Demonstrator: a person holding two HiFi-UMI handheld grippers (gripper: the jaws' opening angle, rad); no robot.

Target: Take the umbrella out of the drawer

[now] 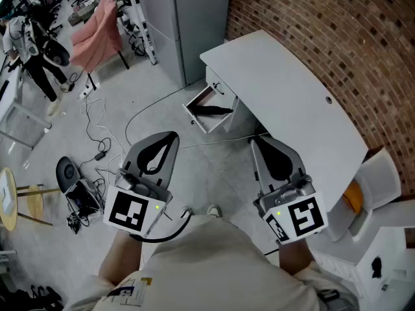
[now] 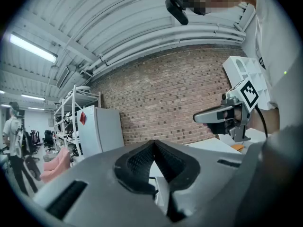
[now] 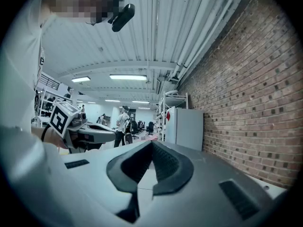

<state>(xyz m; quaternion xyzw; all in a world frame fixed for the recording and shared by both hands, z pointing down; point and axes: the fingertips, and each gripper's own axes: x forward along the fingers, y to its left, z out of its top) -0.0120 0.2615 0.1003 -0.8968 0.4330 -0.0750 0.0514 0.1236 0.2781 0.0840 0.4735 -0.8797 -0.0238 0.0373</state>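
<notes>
A black folded umbrella (image 1: 213, 111) lies in the open white drawer (image 1: 197, 121) under the near end of the white desk (image 1: 285, 89). I hold both grippers level over the floor, well short of the drawer. My left gripper (image 1: 173, 135) (image 2: 152, 142) is shut and empty, its tips meeting. My right gripper (image 1: 255, 140) (image 3: 152, 143) is shut too, with nothing between its pads. Each one shows in the other's view: the right gripper (image 2: 208, 117) and the left gripper (image 3: 97, 135). Neither gripper view shows the umbrella.
A brick wall (image 1: 337, 37) runs behind the desk. A grey cabinet (image 1: 185, 18) stands left of it. Cables (image 1: 104, 138) trail over the floor, with a pink-draped chair (image 1: 97, 31), a wooden stool (image 1: 26, 203) and a person (image 1: 35, 54) at the left. White furniture (image 1: 382, 193) sits at the right.
</notes>
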